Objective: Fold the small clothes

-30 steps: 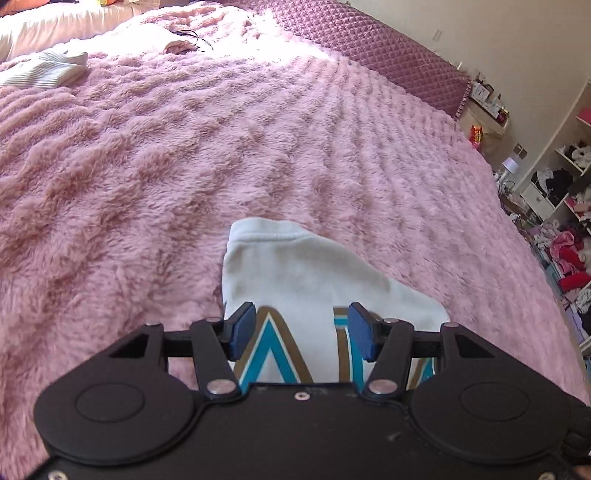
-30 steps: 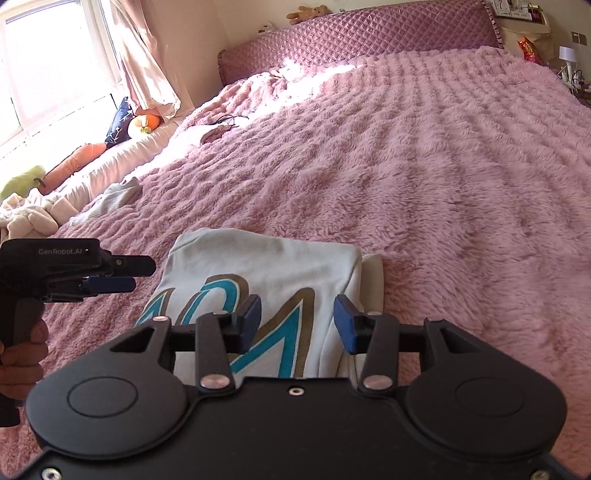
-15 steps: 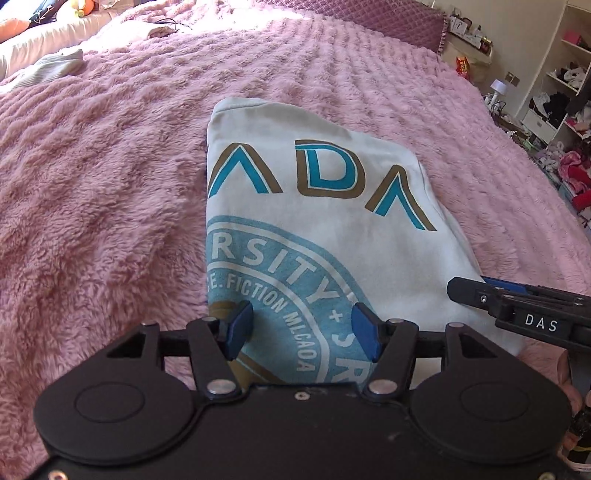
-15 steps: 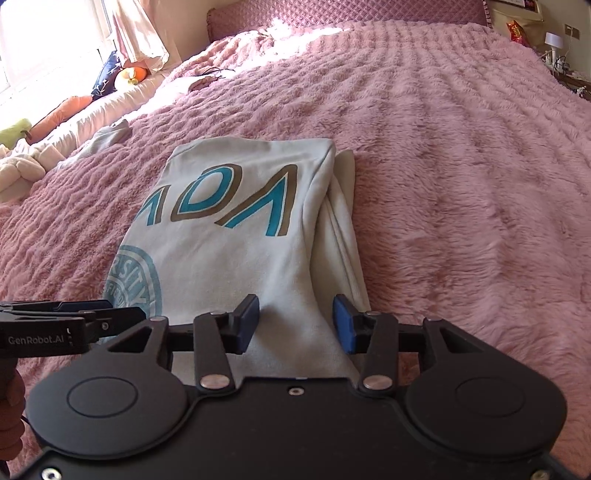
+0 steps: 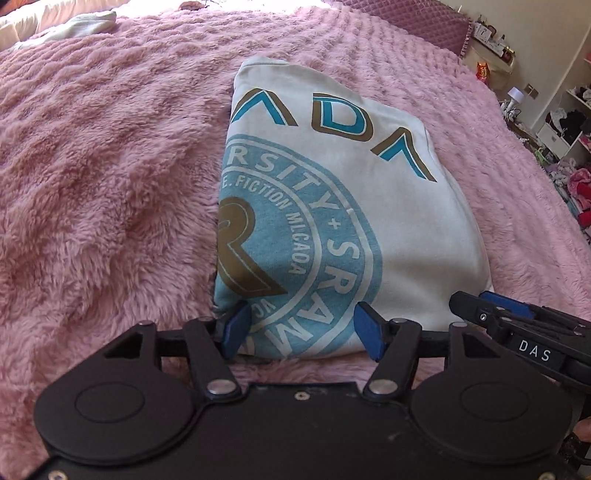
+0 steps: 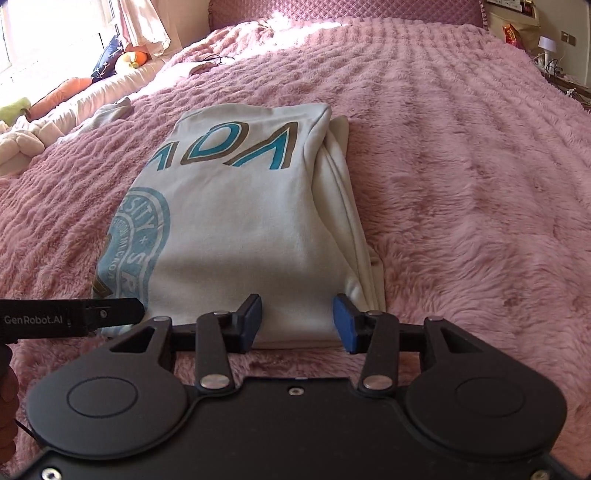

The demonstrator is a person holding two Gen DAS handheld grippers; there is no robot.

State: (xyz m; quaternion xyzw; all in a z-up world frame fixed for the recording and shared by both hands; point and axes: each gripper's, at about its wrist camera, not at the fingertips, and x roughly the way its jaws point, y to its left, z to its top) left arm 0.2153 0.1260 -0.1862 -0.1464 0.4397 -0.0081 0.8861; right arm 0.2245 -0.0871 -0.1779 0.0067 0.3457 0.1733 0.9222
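A folded white sweatshirt [image 5: 388, 206] with a teal and gold print lies flat on the pink fluffy blanket [image 5: 110, 184]. My left gripper [image 5: 301, 330] sits at its near edge, over the round teal seal. Its jaws are opening and straddle the hem without pressing on it. My right gripper [image 6: 297, 323] stands open at the same near edge of the sweatshirt [image 6: 240, 221], further right, beside the stacked folded layers. Each gripper shows in the other's view: the right gripper [image 5: 491, 314] at the lower right, the left gripper [image 6: 110, 314] at the lower left.
The blanket [image 6: 461, 184] spreads wide on all sides. A quilted headboard [image 6: 332, 11] closes the far end. Plush toys [image 6: 55, 96] and a small pale garment [image 5: 85, 26] lie far left. Shelves with clothes [image 5: 569, 122] and a lamp [image 6: 546, 44] stand at the right.
Both grippers have drawn back from the sweatshirt's far part to its near edge and dipped lower, so the whole print now shows. The left jaws have spread wider.
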